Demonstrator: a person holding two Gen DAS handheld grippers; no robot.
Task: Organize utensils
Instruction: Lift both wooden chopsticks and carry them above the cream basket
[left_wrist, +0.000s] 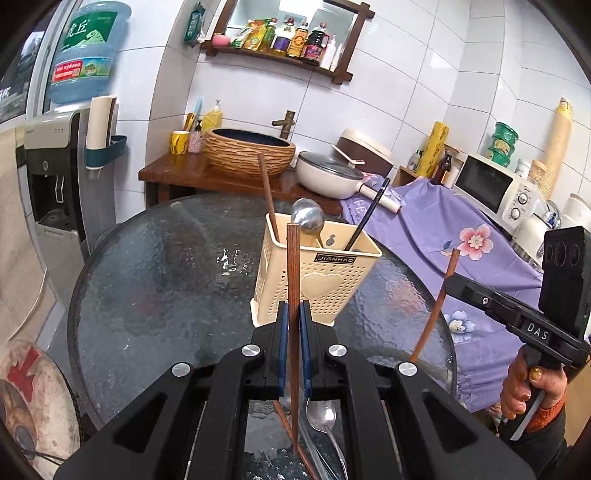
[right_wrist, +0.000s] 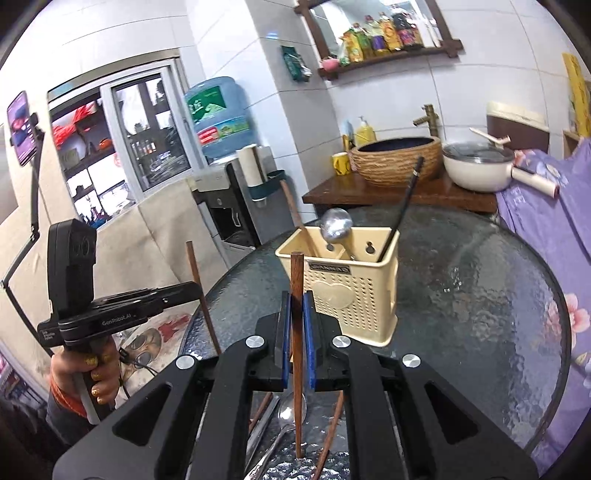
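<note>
My left gripper (left_wrist: 294, 308) is shut on a brown wooden chopstick (left_wrist: 293, 266) that stands upright between its blue pads. Just beyond it a cream perforated utensil holder (left_wrist: 317, 273) sits on the glass table, holding a brown chopstick (left_wrist: 266, 184), a steel ladle (left_wrist: 307, 218) and a black chopstick (left_wrist: 369, 214). My right gripper (right_wrist: 296, 299) is shut on a second brown chopstick (right_wrist: 296, 269), near the holder (right_wrist: 347, 284). Each gripper shows in the other's view: the right one (left_wrist: 448, 282) and the left one (right_wrist: 194, 288). A spoon (right_wrist: 291, 406) and loose chopsticks (right_wrist: 332, 424) lie on the table under the grippers.
The round glass table (left_wrist: 147, 277) has a wooden counter behind it with a woven basin (left_wrist: 251, 151) and a white lidded pan (left_wrist: 328, 173). A purple floral cloth (left_wrist: 424, 229) and a microwave (left_wrist: 491, 184) are to the right, a water dispenser (left_wrist: 55, 177) to the left.
</note>
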